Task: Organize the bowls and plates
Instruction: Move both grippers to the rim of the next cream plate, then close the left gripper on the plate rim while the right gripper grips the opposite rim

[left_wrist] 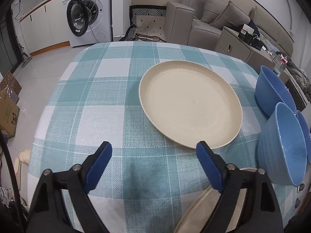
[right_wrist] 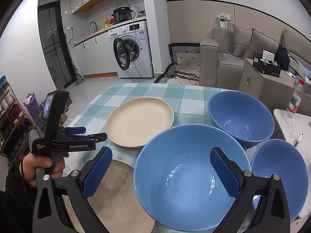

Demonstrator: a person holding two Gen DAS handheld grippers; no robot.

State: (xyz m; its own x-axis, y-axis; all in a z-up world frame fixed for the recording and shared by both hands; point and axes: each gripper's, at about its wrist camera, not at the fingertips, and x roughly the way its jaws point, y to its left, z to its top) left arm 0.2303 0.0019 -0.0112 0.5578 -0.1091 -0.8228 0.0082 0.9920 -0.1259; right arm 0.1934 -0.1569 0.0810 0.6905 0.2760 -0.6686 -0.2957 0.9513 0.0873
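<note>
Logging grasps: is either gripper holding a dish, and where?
Nothing is held. The left gripper and the right gripper both have open jaws, empty.

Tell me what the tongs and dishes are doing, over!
Left tongs open, empty, near the cream plate. Right tongs open over the nearest blue bowl. Nothing stacked yet. Nothing blocking.

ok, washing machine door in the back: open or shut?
Open. The washing machine has its round door swung out to the left, with the drum opening exposed; the left wrist view shows the same.
</note>
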